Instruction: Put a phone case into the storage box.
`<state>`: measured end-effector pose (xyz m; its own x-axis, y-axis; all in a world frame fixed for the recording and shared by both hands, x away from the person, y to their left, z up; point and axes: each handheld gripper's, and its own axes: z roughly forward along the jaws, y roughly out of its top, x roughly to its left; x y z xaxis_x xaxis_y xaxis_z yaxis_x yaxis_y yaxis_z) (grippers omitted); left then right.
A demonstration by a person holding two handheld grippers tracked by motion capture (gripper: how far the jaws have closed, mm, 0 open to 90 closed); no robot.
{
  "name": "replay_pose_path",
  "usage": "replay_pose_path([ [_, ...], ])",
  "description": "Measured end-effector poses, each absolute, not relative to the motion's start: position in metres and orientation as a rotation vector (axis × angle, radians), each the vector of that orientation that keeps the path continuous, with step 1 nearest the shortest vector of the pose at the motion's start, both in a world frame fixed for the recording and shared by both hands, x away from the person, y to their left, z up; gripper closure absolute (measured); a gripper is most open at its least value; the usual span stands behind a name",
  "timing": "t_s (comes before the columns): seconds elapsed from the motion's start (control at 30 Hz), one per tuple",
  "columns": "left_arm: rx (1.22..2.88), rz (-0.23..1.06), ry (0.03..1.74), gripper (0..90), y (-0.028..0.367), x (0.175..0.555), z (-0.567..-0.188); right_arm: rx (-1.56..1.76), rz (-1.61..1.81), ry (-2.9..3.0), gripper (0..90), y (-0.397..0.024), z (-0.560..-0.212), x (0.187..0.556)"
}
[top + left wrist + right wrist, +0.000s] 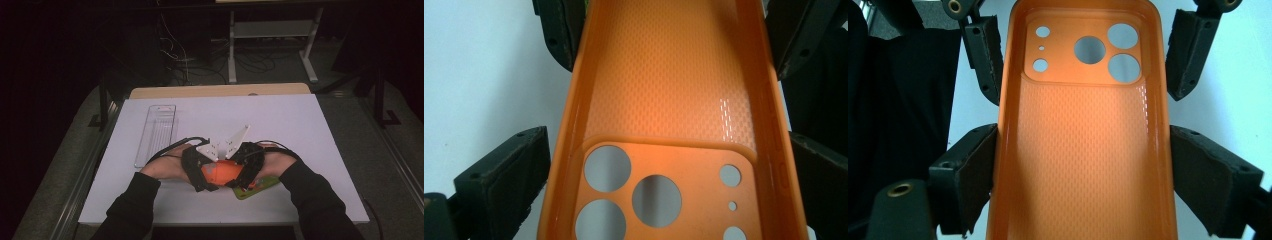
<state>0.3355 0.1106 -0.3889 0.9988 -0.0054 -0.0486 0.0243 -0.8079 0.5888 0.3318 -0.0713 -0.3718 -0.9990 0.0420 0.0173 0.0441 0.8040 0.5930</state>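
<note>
An orange phone case (222, 172) is held low over the white table (280, 120) near its front edge, between my two grippers, which face each other. In the left gripper view the case (669, 100) shows its textured inside and its camera holes at the near end. My left gripper (664, 139) has both pads against the long sides. My right gripper (1083, 132) clamps the sides of the case (1083, 165) at the plain end, with the holes at the far end. In the high view my left gripper (200, 172) and right gripper (245, 167) meet over the case.
A green flat object (260, 187) lies on the table under my right gripper. A clear long plastic tray (156, 132) sits at the left of the table. Beyond the table stand a wooden edge (220, 91) and a white frame (272, 30) with cables.
</note>
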Motion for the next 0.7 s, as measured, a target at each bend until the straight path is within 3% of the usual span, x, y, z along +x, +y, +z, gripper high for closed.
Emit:
replay_pose_path([
  [0.07, 2.502, -0.065, 0.012, 7.1, 0.1108, 0.3358, -0.3888, -0.067, -0.980, -2.984, 14.8, -0.0716, -0.3714, 0.3320],
  [0.7, 2.488, -0.081, -0.019, 14.3, 0.1117, 0.3372, -0.3882, -0.084, -0.980, -2.982, 14.7, -0.0733, -0.3707, 0.3325],
])
